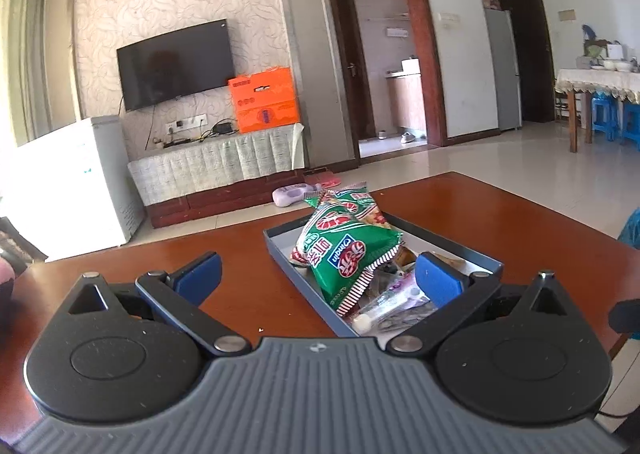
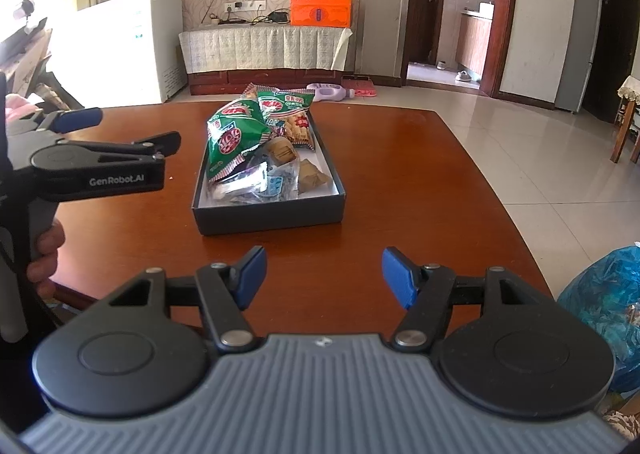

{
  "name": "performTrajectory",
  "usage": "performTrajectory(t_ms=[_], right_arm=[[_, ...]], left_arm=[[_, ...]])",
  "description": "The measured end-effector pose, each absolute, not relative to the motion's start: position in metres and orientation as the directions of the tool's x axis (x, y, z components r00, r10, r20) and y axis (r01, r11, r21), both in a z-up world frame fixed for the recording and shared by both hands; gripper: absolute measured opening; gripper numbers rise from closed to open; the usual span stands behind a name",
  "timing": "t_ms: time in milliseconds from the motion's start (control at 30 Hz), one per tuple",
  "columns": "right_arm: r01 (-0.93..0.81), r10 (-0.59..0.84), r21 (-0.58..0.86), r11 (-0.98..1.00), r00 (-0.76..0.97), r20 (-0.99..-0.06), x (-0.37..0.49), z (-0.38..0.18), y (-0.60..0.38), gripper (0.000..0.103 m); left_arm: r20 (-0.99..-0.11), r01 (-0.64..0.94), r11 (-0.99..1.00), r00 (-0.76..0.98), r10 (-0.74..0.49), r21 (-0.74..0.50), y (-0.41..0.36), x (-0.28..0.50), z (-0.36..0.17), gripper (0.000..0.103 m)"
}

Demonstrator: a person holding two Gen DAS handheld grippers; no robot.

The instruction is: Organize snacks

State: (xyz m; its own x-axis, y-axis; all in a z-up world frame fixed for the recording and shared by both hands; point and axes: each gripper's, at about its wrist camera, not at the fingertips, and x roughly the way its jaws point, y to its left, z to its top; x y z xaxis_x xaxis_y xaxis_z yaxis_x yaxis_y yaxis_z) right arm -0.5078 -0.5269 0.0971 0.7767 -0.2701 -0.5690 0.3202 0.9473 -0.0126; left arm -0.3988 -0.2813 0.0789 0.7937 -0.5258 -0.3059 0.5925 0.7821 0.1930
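Note:
A dark shallow box (image 2: 272,214) stands on the brown wooden table (image 2: 400,182), filled with snacks: green snack bags (image 2: 234,138) on top, small packets and brown wrapped pieces (image 2: 312,176) below. In the left wrist view the box (image 1: 280,250) lies just ahead and right, the green bag (image 1: 344,250) leaning in it. My left gripper (image 1: 320,278) is open and empty, its right finger over the box's near corner; it also shows in the right wrist view (image 2: 120,130). My right gripper (image 2: 324,278) is open and empty, above the table in front of the box.
A blue plastic bag (image 2: 604,302) sits off the table's right edge. Beyond the table are a TV stand with an orange box (image 2: 320,0), a white freezer (image 2: 132,42), a purple bottle (image 2: 328,91) on the floor, and a doorway.

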Motion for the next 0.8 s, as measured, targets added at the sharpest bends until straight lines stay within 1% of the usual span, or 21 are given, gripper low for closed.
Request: performTrajectory(t_ms=[167,233,433,567,800], right_arm=[[0.306,-0.251,-0.006,0.952,0.770,-0.587,-0.505,0.096,-0.529,0.066],[0.289,-0.247,-0.025,0.957,0.765,-0.595,-0.501,0.097,-0.530,0.066],[0.217,-0.296,-0.203,0.955,0.748,-0.594,-0.483,0.101,-0.527,0.066],[0.204,-0.277,-0.188,0.961,0.737,-0.617,-0.478,0.100,-0.536,0.066],[0.203,-0.262,-0.166,0.965,0.732,-0.628,-0.475,0.098,-0.544,0.066]], left_arm=[[-0.323,0.599,0.774,0.788,-0.525,0.204,-0.280,-0.401,0.076,0.103],[-0.325,0.598,0.775,0.788,-0.523,0.204,-0.279,-0.402,0.075,0.103],[-0.326,0.594,0.777,0.792,-0.516,0.211,-0.278,-0.402,0.073,0.103],[-0.334,0.590,0.777,0.794,-0.508,0.220,-0.277,-0.401,0.072,0.103],[-0.347,0.592,0.768,0.793,-0.501,0.243,-0.280,-0.402,0.068,0.103]])
